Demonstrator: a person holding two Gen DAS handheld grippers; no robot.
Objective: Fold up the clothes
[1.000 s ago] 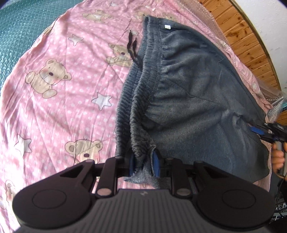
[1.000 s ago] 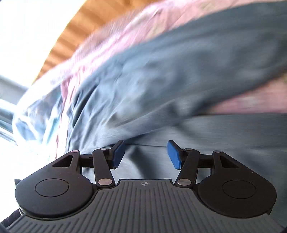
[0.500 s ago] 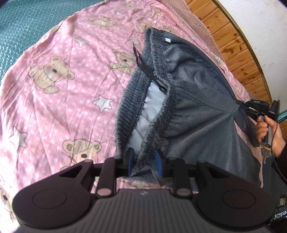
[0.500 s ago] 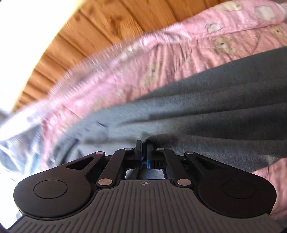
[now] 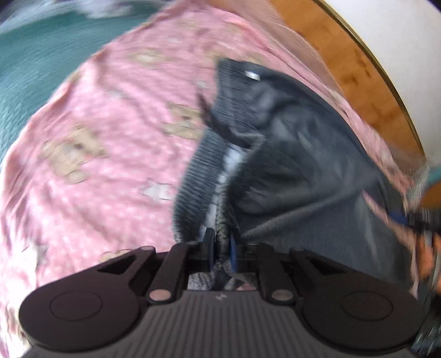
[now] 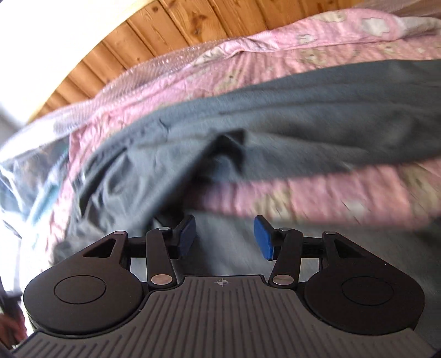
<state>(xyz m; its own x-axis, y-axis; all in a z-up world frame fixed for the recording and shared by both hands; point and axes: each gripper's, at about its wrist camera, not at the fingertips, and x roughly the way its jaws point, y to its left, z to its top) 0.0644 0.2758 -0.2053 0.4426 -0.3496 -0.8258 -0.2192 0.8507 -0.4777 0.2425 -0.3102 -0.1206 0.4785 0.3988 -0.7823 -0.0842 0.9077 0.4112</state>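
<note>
— Surroundings first?
— Pink bear-print bedsheet (image 5: 110,170) over teal mat (image 5: 33,60); wooden plank wall (image 6: 171,24) behind.
— Garment?
— Dark grey fleece trousers (image 5: 303,170), rumpled on sheet, ribbed waistband (image 5: 193,187) gaping.
— Claws?
— Left gripper (image 5: 220,249) just narrowed, pinching waistband. Right gripper (image 6: 224,236) just spread, nothing between pads.

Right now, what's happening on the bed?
A person is folding dark grey sweatpants on a pink teddy-bear sheet. The left tool is shut on the ribbed waistband, its jaws having just closed further. The right tool is open with nothing between its pads, its jaws having just been opening; grey fabric lies ahead of it.
</note>
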